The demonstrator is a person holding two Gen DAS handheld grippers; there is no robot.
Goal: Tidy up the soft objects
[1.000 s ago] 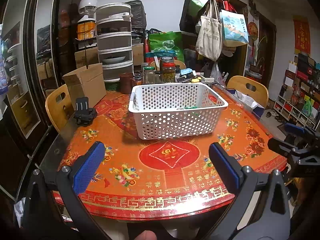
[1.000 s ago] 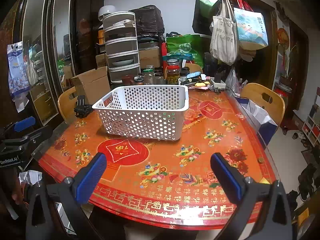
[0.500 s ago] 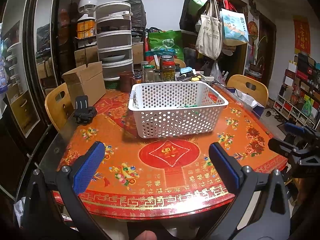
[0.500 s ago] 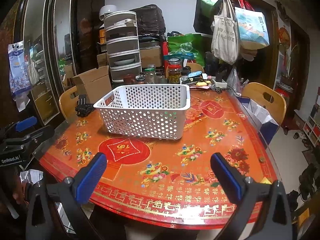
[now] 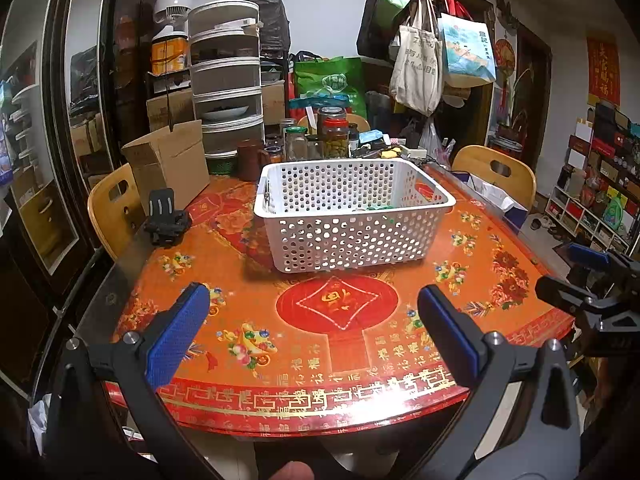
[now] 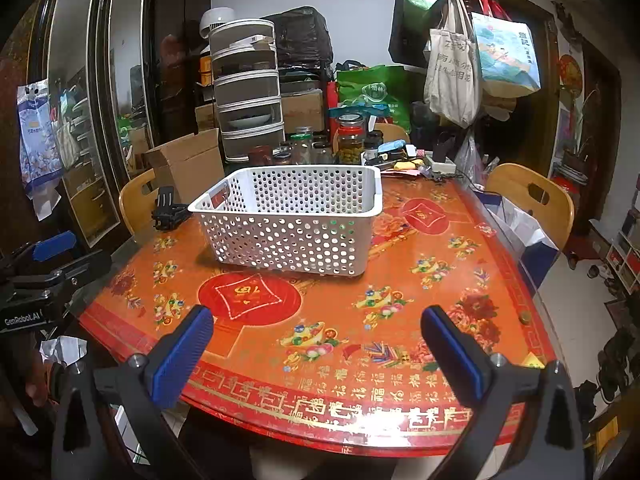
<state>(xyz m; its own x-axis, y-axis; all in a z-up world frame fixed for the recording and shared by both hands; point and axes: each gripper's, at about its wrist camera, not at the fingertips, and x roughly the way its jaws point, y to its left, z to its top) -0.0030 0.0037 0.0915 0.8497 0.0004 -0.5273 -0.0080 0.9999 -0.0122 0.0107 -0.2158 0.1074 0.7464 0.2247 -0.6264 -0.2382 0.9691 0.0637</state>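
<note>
Both claws are hanging wide apart over the near edge of the desk [image 5: 340, 364], and neither one is gripping anything: the left claw [image 5: 312, 320] and the right claw [image 6: 318, 342] are each showing only bare red cloth between the blue pads. The white perforated basket [image 5: 352, 236] is standing in the middle of the desk, well apart from both claws, on its far side. The soft things of the task are lying at the bottom of this basket; only a small green piece [image 5: 380, 208] is peeping above the near wall in the left wrist view, and I cannot tell what it is or how many things are with it. I am judging that such things are light and limp, so they are going to sag and fold when lifted; a pinch on a bunched middle part is probably safer than on a loose edge, which may slip out of the pads. The basket itself is looking light and rather stiff, and its rim is the natural place to hold it. The left wrist view is looking over the near rim into the basket, while the right wrist view is seeing mostly the outer wall, with only green spots through the holes [image 6: 340, 224]. Each view is also catching the other claw at its side.
</note>
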